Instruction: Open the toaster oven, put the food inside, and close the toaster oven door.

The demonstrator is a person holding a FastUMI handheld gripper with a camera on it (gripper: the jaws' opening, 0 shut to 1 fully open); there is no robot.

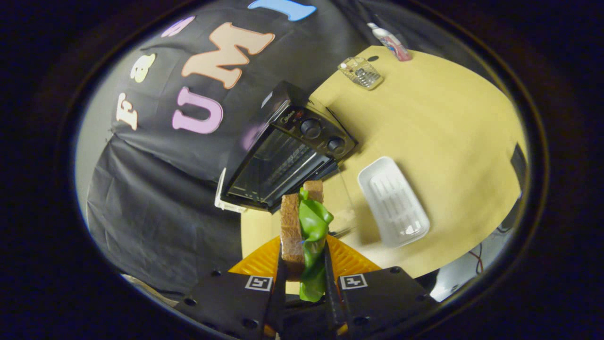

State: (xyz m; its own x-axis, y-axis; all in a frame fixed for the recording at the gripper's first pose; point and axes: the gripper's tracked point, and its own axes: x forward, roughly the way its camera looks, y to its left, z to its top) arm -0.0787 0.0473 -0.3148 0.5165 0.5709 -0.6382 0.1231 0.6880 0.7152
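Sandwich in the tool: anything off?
The sandwich is pinched on edge in the tool, and its green lettuce leaf bulges out past the bread, hanging loose. The toaster oven ahead has its glass door down, open.

Light: dim, table [439, 108] brightest | Glare: highlights seen on white tray [394, 200] and toaster oven [283, 156] door glass | Shadows: soft, cast beside oven and tray | Distortion: strong fisheye bending at rim | Focus: sandwich [304, 231] slightly blurred between the closed fingers
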